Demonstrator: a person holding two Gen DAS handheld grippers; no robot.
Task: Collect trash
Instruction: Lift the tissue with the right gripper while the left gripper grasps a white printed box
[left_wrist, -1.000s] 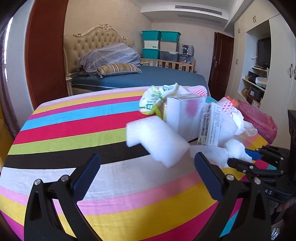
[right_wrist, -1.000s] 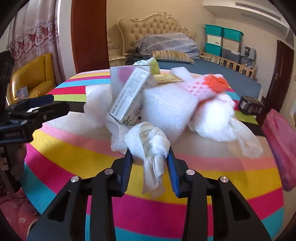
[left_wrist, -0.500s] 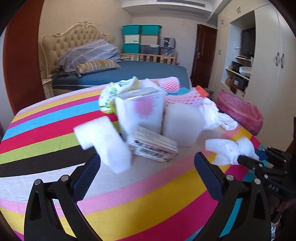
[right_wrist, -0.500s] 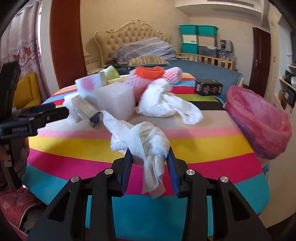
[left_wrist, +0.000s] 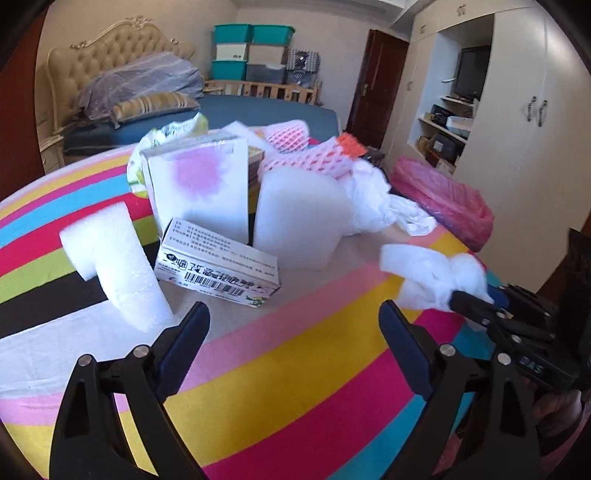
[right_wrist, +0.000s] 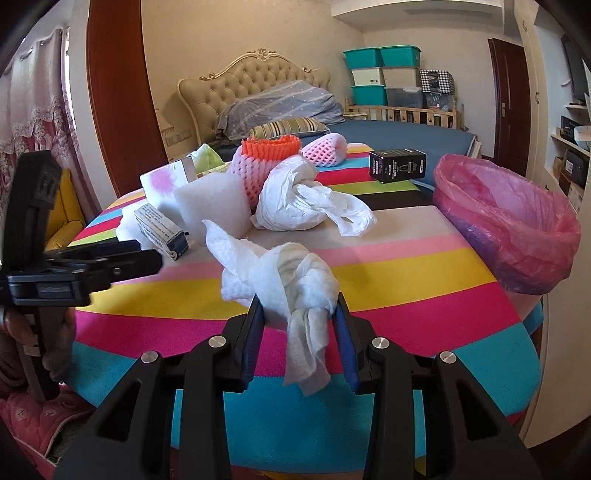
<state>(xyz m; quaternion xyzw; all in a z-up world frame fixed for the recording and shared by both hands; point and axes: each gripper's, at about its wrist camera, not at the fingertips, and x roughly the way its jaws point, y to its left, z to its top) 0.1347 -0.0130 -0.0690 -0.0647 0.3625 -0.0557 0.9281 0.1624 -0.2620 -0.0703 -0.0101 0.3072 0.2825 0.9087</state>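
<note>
Round table (right_wrist: 424, 266) under a rainbow-striped cloth, bed (right_wrist: 369, 129) behind it. Pink bag-lined bin (right_wrist: 517, 229) at the table's right edge in the right wrist view, mouth open. Trash heap sits on the far-centre part of the cloth: white carton with a pink blotch (left_wrist: 201, 188) standing upright; block of white foam (left_wrist: 295, 218) just right of it, touching; crumpled white plastic bag (right_wrist: 303, 203) against the foam's right side; pink foam fruit net with an orange end (right_wrist: 266, 162) behind the bag. Bent strip of white foam (left_wrist: 114, 266) leans at the heap's left, near the left gripper. Small printed medicine box (left_wrist: 218, 269) lies flat in front of the carton. Black box (right_wrist: 397, 164) apart, at the table's far side near the bin. Right gripper (right_wrist: 297, 332): fingers narrowed onto a knotted wad of white paper towel (right_wrist: 295, 280), pads pressing both sides, wad lifted clear of the cloth, loose tail hanging below. Left gripper (left_wrist: 291, 332): jaws wide, have just been closing a little, nothing between them but cloth; the medicine box lies just beyond the tips.
</note>
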